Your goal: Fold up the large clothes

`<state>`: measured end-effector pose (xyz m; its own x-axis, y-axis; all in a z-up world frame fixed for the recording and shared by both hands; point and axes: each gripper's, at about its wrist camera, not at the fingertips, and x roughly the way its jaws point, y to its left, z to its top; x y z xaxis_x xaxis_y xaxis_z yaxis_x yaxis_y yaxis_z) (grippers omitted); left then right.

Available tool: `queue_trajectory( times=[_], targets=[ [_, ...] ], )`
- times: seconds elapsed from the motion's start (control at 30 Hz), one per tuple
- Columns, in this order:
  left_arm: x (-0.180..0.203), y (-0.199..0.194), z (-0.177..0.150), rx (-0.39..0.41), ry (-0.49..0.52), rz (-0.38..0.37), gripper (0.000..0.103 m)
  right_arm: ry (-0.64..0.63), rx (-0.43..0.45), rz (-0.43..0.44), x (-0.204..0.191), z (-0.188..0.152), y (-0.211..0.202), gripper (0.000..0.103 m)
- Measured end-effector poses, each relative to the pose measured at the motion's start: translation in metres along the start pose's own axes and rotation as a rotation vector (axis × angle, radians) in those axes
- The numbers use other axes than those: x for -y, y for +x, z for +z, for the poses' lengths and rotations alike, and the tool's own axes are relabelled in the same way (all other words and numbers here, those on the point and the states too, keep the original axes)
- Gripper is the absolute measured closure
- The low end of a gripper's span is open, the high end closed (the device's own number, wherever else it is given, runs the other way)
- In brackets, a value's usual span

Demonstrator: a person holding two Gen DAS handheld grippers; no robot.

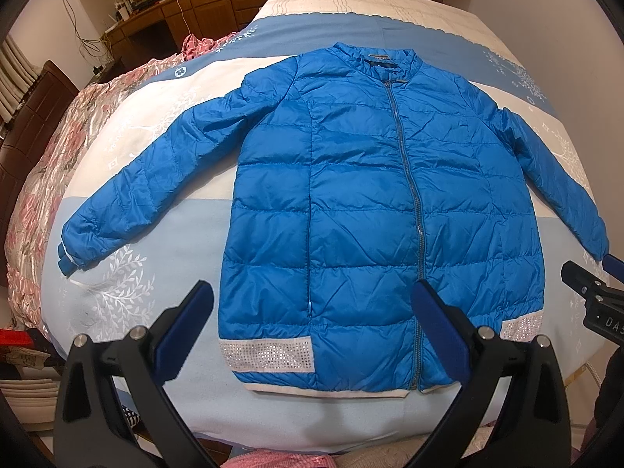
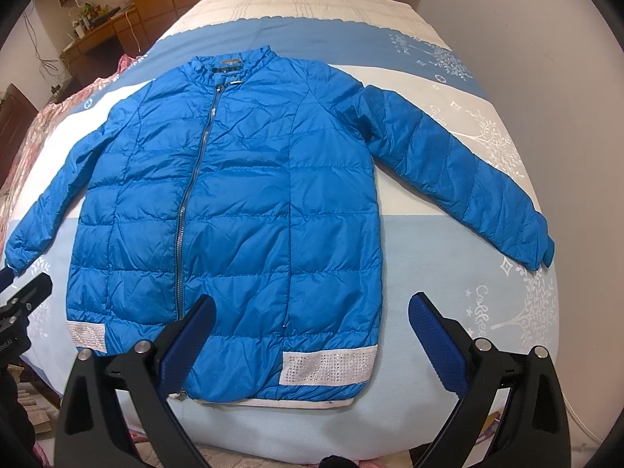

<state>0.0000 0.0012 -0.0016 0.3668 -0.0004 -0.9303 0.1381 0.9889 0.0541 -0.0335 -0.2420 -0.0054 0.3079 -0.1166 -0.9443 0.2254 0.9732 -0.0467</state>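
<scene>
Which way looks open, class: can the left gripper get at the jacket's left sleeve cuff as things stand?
Probably yes: the left gripper is open and holds nothing, and the cuff lies flat on the bed with nothing over it.

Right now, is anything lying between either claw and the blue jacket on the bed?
No, nothing visible is. The jacket lies flat on the bed, and both the left claw and the right claw hang open above its hem.

White script reading "Coffee" (image 2: 482, 299) is printed on the bedspread (image 2: 448, 257); "DAS" (image 1: 613, 323) shows on the right tool's (image 1: 592, 292) body.
</scene>
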Motion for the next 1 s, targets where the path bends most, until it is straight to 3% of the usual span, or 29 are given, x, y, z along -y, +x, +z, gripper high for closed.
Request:
queue_trajectory(
  times=[0.8,1.0],
  targets=[
    [0.012,0.008,0.010,-0.013,0.029,-0.002,0.003,0.025,0.008,0.009,0.011,0.005,0.006,0.004],
    [0.038,0.025,0.028,0.032,0.132,-0.016,0.003,0.162,-0.018,0.057,0.065,0.008,0.036,0.004]
  ],
)
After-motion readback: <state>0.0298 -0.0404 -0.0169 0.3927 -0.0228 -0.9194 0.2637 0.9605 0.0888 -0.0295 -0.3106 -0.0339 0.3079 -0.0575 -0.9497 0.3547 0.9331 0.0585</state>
